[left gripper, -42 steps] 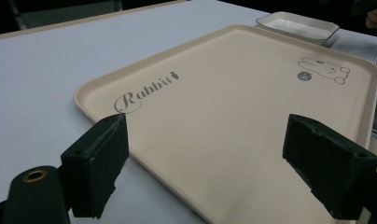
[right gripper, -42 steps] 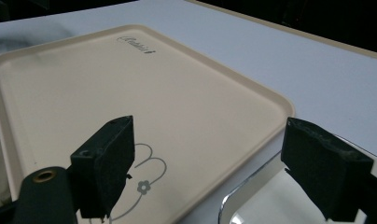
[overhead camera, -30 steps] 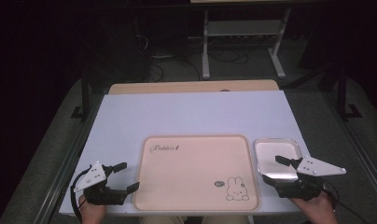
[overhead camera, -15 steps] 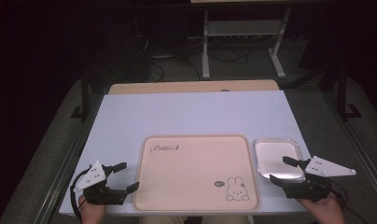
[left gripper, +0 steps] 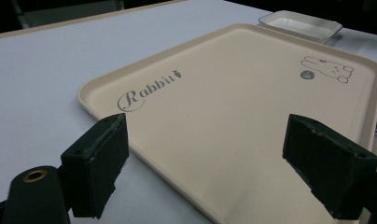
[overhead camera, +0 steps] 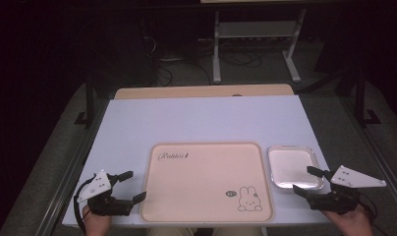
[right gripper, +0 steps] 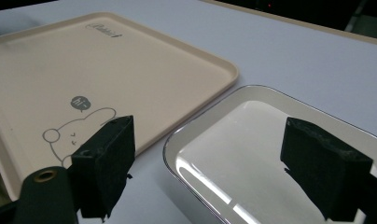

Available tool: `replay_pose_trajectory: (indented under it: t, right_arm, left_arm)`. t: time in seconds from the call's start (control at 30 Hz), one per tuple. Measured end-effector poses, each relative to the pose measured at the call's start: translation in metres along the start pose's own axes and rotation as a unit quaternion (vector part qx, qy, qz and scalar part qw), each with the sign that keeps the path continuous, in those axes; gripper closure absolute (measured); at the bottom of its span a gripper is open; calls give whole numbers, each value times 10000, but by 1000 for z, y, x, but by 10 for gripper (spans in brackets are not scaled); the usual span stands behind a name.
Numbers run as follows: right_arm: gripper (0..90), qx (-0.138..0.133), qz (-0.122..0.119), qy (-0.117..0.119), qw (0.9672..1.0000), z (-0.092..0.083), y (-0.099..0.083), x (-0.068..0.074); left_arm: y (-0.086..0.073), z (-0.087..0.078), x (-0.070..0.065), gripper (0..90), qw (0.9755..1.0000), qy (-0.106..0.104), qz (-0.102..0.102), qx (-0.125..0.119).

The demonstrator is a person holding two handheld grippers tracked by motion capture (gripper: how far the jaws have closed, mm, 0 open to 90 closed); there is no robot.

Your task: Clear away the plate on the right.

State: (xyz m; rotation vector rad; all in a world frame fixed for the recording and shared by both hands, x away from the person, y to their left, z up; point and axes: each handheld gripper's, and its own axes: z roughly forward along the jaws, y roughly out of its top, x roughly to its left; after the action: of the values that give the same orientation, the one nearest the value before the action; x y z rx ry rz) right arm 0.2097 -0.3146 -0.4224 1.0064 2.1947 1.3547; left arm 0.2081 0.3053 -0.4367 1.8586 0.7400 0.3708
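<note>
We see a pale tabletop [overhead camera: 206, 123] with a beige tray [overhead camera: 206, 182] lying flat near its front edge; the tray carries the word "Rabbit" and a small rabbit drawing [overhead camera: 248, 199]. Just beside the tray's right edge sits a shiny metal dish [overhead camera: 291, 167], which holds nothing. Our left tongs [overhead camera: 130, 186] rest at the tray's left side, jaws spread and gripping nothing. Our right tongs [overhead camera: 304, 181] sit at the dish's near right corner, jaws likewise spread wide, with the dish's rim between them in the right gripper view.
</note>
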Motion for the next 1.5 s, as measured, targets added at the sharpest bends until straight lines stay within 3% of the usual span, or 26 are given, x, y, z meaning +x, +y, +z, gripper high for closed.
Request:
replay_pose_trajectory:
  t: [0.7,1.13,1.5]
  right_arm:
    - [193,192,248,-345,9989,-22,-11,-28]
    - [212,349,431,-453,9974,-23,-15,-45]
    - [278,565,724,-594,9940,-21,-15,-63]
  left_arm:
    - [0,-1,1,140,10000,6,-11,-23]
    - [0,-1,1,140,10000,3,-24,-48]
    - [0,-2,2,140,10000,6,-22,-57]
